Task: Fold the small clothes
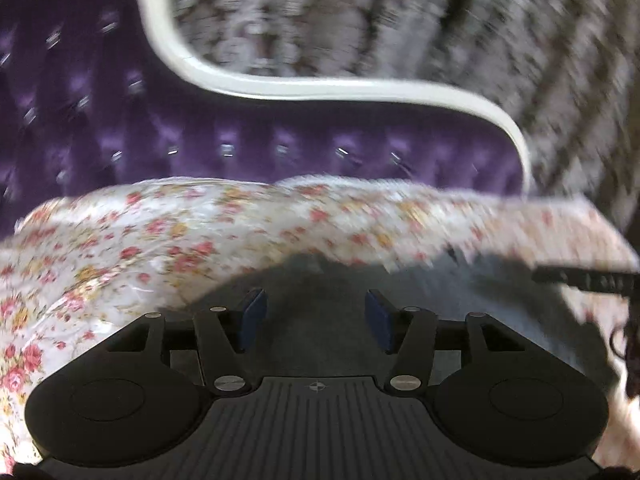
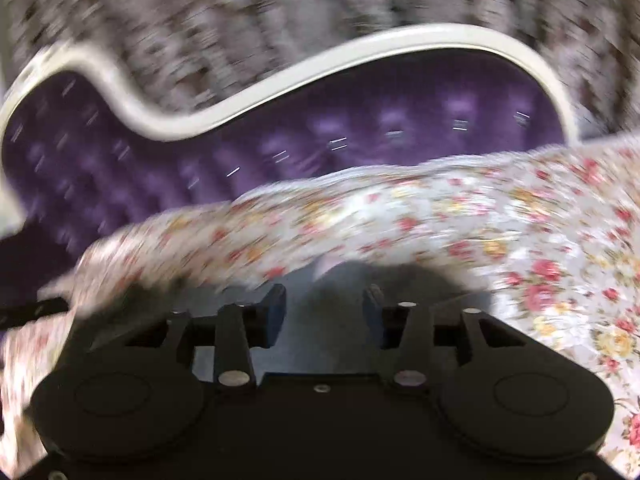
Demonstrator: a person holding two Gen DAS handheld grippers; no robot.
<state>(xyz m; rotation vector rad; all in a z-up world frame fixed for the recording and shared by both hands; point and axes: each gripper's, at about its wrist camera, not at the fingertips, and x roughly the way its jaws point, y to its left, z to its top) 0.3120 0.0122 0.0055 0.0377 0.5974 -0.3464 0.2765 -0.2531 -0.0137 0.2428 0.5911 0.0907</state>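
A grey garment lies flat on the floral bedsheet, right under my left gripper. The left gripper is open, its blue pads spread apart over the cloth with nothing between them. In the right wrist view the same grey garment lies under my right gripper, which is also open and empty. Both views are blurred by motion. The other gripper's black finger shows at the right edge of the left wrist view.
A purple tufted headboard with a white curved frame stands behind the bed; it also shows in the right wrist view. Patterned grey curtains hang behind it. The floral sheet spreads out on all sides.
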